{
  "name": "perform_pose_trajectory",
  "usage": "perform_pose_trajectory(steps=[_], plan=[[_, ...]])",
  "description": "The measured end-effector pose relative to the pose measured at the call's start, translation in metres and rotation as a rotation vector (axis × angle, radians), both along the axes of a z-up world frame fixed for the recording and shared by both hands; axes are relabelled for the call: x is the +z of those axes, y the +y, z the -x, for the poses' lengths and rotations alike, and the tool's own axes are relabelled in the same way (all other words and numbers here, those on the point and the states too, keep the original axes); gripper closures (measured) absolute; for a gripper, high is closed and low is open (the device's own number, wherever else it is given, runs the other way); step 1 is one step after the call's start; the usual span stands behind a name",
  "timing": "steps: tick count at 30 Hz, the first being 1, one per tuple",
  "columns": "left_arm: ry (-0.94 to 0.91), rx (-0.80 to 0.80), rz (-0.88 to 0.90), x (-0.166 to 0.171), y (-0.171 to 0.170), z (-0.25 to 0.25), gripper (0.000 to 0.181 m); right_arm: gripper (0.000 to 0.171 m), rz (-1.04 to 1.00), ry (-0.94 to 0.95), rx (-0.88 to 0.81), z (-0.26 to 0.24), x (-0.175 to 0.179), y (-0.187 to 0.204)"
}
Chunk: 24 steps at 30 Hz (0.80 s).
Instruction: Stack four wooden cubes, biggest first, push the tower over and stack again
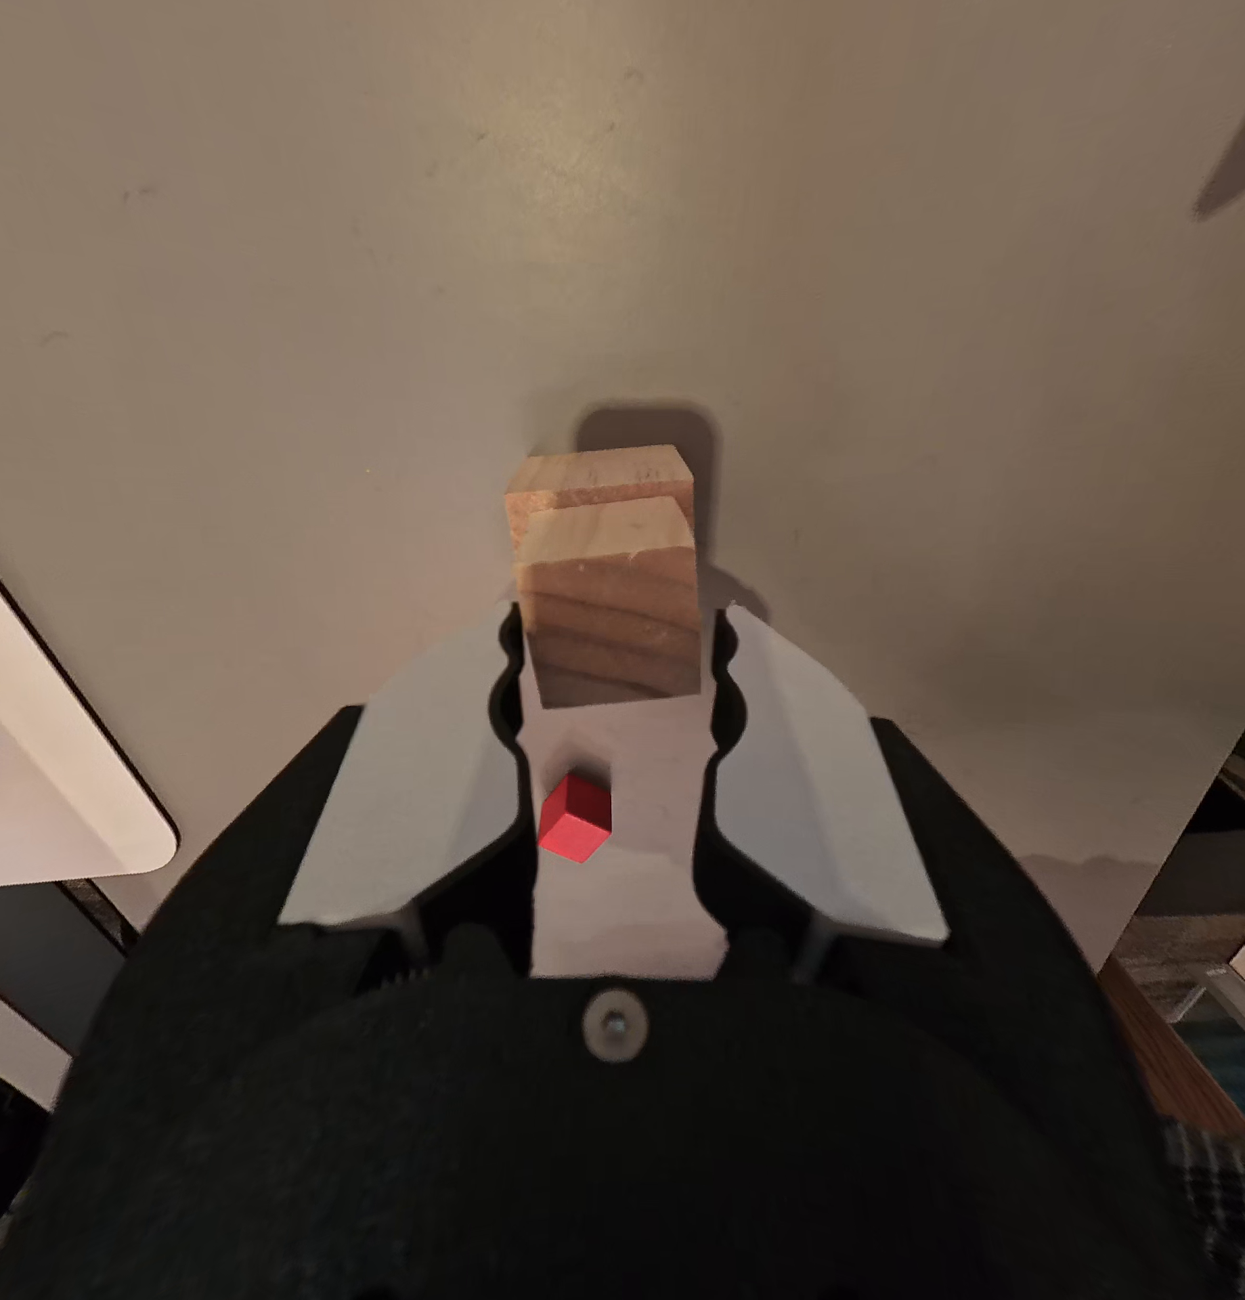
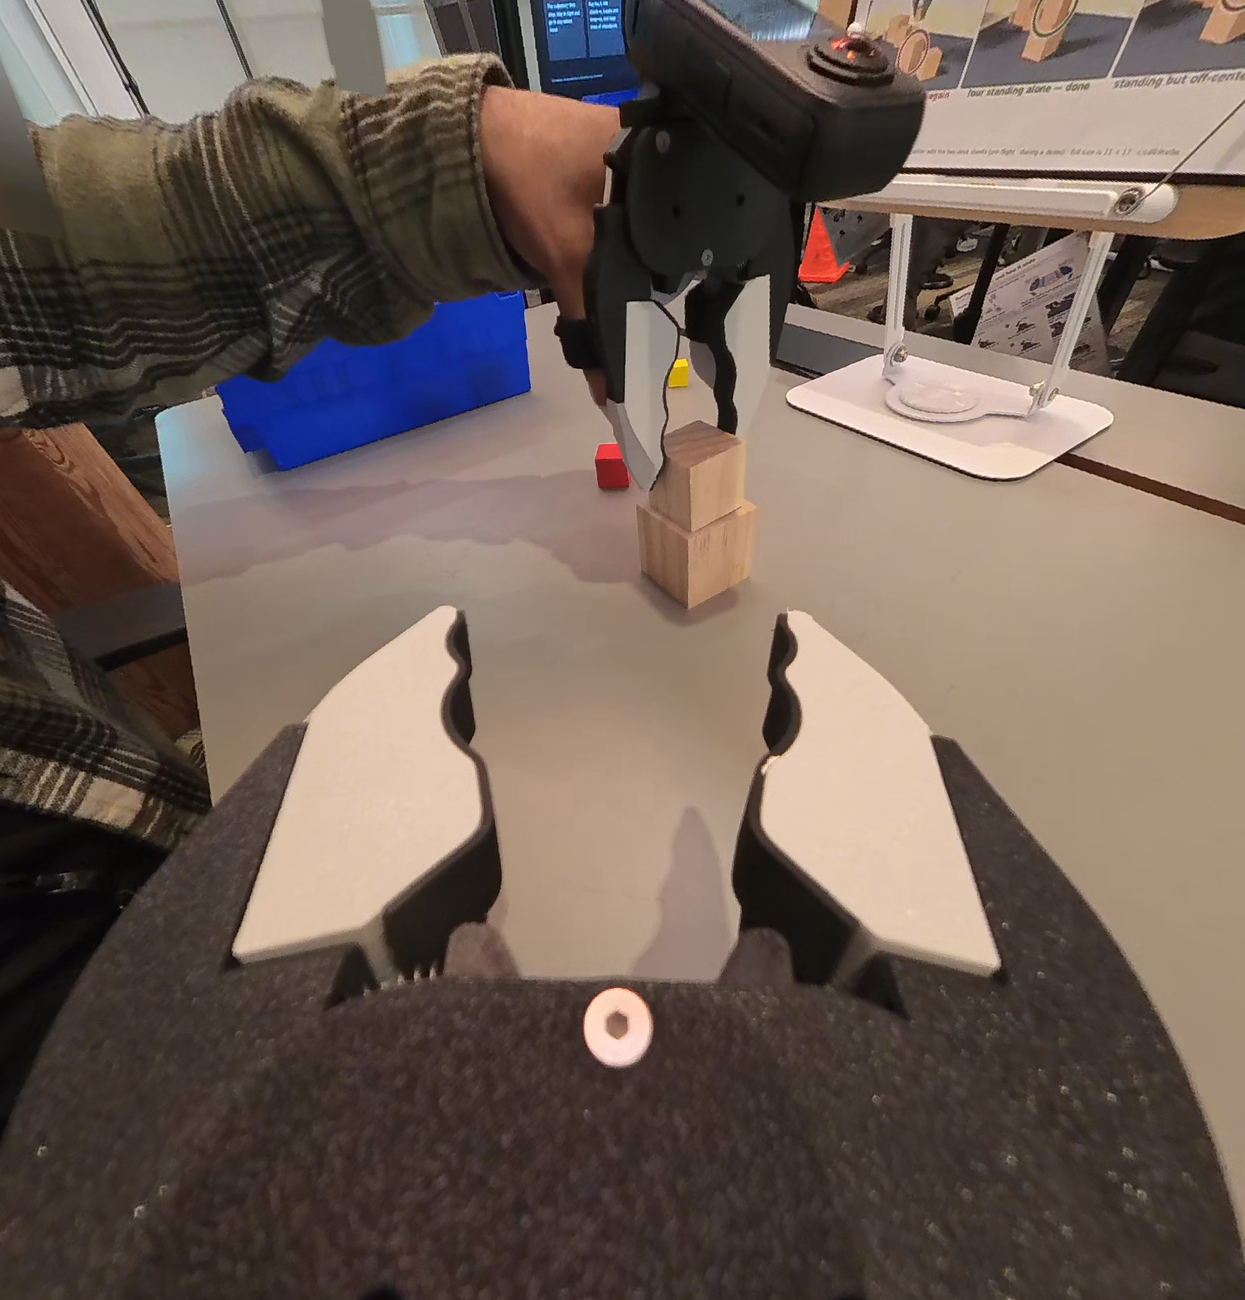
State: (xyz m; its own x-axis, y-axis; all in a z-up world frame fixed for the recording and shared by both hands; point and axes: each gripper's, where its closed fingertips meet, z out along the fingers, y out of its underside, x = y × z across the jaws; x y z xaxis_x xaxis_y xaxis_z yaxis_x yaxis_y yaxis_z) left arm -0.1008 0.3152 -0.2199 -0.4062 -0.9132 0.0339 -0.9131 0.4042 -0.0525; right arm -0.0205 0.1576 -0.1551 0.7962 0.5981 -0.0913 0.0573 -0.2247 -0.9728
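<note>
Two plain wooden cubes are stacked on the grey table. The smaller upper cube [image 2: 704, 478] [image 1: 609, 605] rests on the bigger lower cube [image 2: 697, 556] [image 1: 598, 475]. My left gripper [image 1: 616, 619] [image 2: 686, 454] comes down from above and straddles the upper cube. Its jaws stand close to the cube's sides, with a thin gap showing on the right. A small red cube [image 1: 573, 819] [image 2: 612, 466] lies on the table just left of the stack. A small yellow cube [image 2: 678, 373] lies farther back. My right gripper [image 2: 619, 633] is open and empty, hovering in front of the stack.
A blue bin [image 2: 380, 394] stands at the back left. A white stand base [image 2: 950, 415] [image 1: 56, 738] sits at the back right. The table's left edge [image 2: 176, 563] is near a wooden piece [image 2: 56, 506]. A person's plaid sleeve [image 2: 253, 232] reaches over the table. My right fingertips sit around 20 cm from my left ones.
</note>
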Motion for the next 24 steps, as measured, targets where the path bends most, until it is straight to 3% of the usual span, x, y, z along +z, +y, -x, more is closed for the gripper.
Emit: perform_pose_trajectory(steps=[6,11,18,24], plan=[[-0.088,0.049,-0.032,0.015,0.016,0.003,0.103,0.089,-0.003,0.000,-0.003,0.000,0.001,0.000],[-0.361,0.270,-0.018,0.047,0.057,0.022,0.090,0.088,-0.001,-0.003,-0.010,-0.002,0.001,-0.002],[-0.583,0.763,-0.150,0.067,0.168,0.113,0.092,0.088,-0.003,-0.001,-0.006,0.000,0.002,-0.002],[-0.537,0.896,-0.107,0.039,0.194,0.157,0.094,0.088,-0.002,-0.005,0.006,0.003,0.002,0.001]])
